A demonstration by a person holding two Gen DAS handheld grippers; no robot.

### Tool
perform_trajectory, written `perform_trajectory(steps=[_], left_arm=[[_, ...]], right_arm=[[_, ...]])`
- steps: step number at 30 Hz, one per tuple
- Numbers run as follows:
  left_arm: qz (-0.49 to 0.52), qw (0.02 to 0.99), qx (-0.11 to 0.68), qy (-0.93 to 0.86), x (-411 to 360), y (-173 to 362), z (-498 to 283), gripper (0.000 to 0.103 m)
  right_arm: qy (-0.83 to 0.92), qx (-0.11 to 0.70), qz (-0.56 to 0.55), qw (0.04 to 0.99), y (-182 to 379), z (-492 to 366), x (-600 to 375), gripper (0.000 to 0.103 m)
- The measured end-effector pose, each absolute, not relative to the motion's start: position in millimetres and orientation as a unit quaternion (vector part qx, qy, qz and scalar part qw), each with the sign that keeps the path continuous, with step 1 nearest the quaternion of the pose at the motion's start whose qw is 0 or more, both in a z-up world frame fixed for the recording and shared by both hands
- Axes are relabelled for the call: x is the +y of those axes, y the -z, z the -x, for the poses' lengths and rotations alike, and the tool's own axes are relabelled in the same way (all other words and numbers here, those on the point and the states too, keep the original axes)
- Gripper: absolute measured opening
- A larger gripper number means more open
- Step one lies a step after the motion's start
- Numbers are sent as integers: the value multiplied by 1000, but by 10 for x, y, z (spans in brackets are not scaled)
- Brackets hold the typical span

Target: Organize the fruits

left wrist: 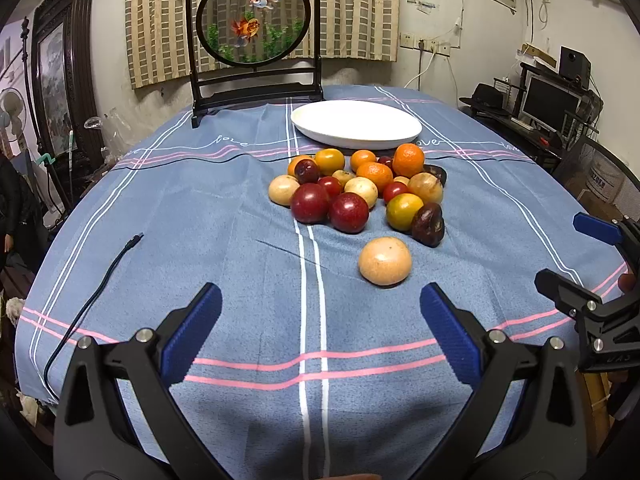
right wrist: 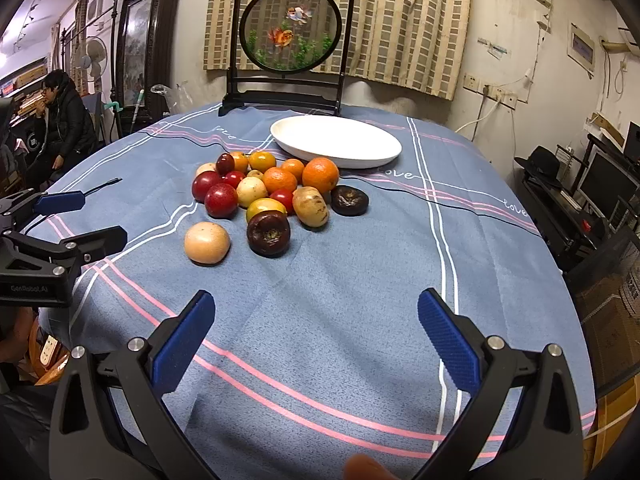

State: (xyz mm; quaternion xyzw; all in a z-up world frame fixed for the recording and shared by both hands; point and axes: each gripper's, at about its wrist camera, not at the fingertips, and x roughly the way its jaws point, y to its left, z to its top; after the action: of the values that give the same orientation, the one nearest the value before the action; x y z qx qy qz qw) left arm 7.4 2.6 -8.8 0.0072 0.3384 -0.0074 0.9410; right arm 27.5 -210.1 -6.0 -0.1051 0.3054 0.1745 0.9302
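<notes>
A pile of fruit lies mid-table on the blue cloth: red plums, oranges, yellow and tan fruits, dark mangosteens. It also shows in the right wrist view. One tan round fruit lies apart, nearest me; the right wrist view shows it too. An empty white plate sits just behind the pile, also in the right wrist view. My left gripper is open and empty, short of the tan fruit. My right gripper is open and empty, right of the pile.
A framed goldfish screen stands at the table's back. A black cable lies on the left of the cloth. A desk with monitor is off the right edge. A seated person is at far left.
</notes>
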Motion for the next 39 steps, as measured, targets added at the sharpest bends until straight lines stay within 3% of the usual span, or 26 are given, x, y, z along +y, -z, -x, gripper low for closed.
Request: perform_trajectory(steps=[7,9,21,25,27,35,39], left_arm=[[3,938,345,14,58,120,-105,101],[8,938,345,15,79,130,-111,101],[16,937,350,-9,236,268,-236,101],[24,937,348,3,285,316,-278,101],[21,939,344,3,306,336,-290,101],[2,941,338,29,291,425,-357,101],[-7,941,337,40,256,451,-381,101]], right_arm=[[-214,263,81,937,3,-206,-2098,102],[-230,220,70,946,6,-143,-2110,102],[-228,300,113,919,146,-452,-1927,101],[-241,347,99,901,205,-736,-1858,74],[-242,357,112,895,252,-838,-1790,68],[-267,391,132,871,377,-1207,-1495,64],[-277,419,113,857,440,-1360,-1452,55]])
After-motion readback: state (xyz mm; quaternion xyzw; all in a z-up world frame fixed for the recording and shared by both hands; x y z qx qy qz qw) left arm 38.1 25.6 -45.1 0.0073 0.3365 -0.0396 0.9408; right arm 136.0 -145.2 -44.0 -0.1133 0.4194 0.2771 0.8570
